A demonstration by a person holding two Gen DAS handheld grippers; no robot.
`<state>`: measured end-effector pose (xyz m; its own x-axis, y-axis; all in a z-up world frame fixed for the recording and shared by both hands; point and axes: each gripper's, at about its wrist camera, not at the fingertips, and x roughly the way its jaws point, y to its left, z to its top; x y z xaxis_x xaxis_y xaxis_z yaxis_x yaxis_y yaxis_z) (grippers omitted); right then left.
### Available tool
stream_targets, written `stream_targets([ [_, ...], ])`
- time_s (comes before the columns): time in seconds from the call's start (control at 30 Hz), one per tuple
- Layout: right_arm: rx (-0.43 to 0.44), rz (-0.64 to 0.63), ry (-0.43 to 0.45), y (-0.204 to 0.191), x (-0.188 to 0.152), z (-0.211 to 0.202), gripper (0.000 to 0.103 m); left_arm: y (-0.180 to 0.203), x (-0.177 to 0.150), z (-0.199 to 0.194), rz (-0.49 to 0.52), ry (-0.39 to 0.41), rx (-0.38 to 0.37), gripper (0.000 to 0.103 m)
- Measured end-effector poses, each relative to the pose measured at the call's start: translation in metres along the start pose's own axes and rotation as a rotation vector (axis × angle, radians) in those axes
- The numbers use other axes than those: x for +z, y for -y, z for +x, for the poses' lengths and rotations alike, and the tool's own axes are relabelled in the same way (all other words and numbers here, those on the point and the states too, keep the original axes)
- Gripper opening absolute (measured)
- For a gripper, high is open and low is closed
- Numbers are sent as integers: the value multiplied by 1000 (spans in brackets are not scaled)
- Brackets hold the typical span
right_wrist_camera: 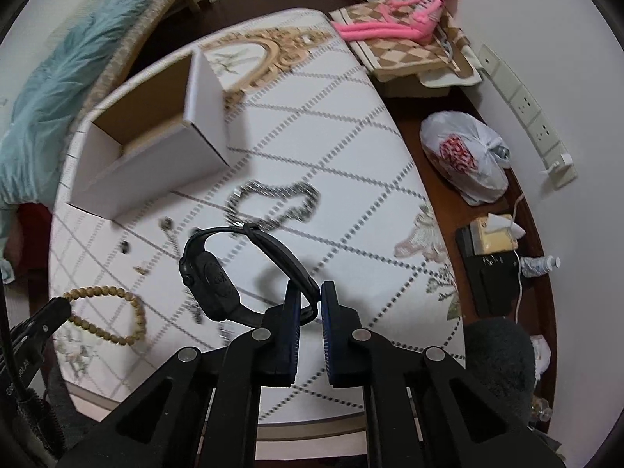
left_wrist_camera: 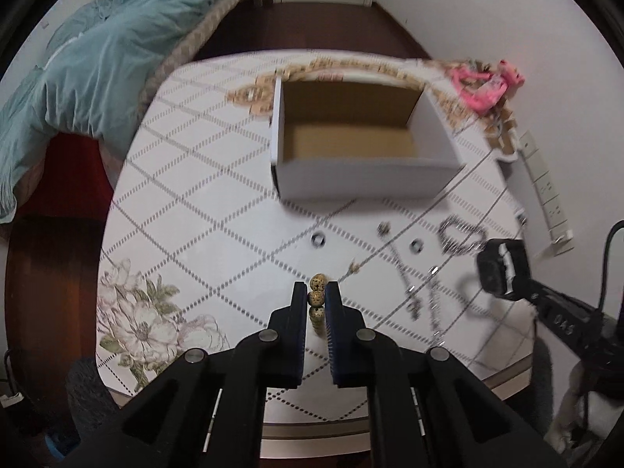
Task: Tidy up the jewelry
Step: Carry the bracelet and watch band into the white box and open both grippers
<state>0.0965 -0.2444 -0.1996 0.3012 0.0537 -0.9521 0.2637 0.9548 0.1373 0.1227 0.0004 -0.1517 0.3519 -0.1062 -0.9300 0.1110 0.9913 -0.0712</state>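
Note:
My left gripper (left_wrist_camera: 316,299) is shut on a tan bead bracelet (left_wrist_camera: 316,299), held above the table; the bracelet also shows in the right wrist view (right_wrist_camera: 117,314). My right gripper (right_wrist_camera: 311,303) is shut on the strap of a black watch (right_wrist_camera: 212,277), lifted off the table; the watch shows in the left wrist view (left_wrist_camera: 501,269). An open white cardboard box (left_wrist_camera: 362,136) stands at the far side, also in the right wrist view (right_wrist_camera: 156,144). A silver chain (right_wrist_camera: 273,202), thin chains (left_wrist_camera: 413,288) and two rings (left_wrist_camera: 318,240) lie on the tablecloth.
The table (left_wrist_camera: 187,202) has a white diamond-pattern cloth. A pink plush toy (right_wrist_camera: 409,15) lies on a checked cushion past the far edge. A plastic bag (right_wrist_camera: 464,156), a tissue pack and a bottle sit on the floor at right. A bed with teal duvet (left_wrist_camera: 97,58) is at left.

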Motion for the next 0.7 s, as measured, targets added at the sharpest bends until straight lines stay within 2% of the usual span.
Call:
stream_targets([
  [0.2,83,-40,67,-25,31,-30,10,4,30,-27,-12,68,-46,7],
  [0.4,133,-86,117,-58,75,-41,10,2,79,-40,-9,109,-120,7],
  [0.57,166,-94,70,-80,116,-17,10,0,118,-20,-13,81,-171,7],
  [0.7,148,-108,32,-92,137,8,10,2,138,0,-13,46,-184,7],
])
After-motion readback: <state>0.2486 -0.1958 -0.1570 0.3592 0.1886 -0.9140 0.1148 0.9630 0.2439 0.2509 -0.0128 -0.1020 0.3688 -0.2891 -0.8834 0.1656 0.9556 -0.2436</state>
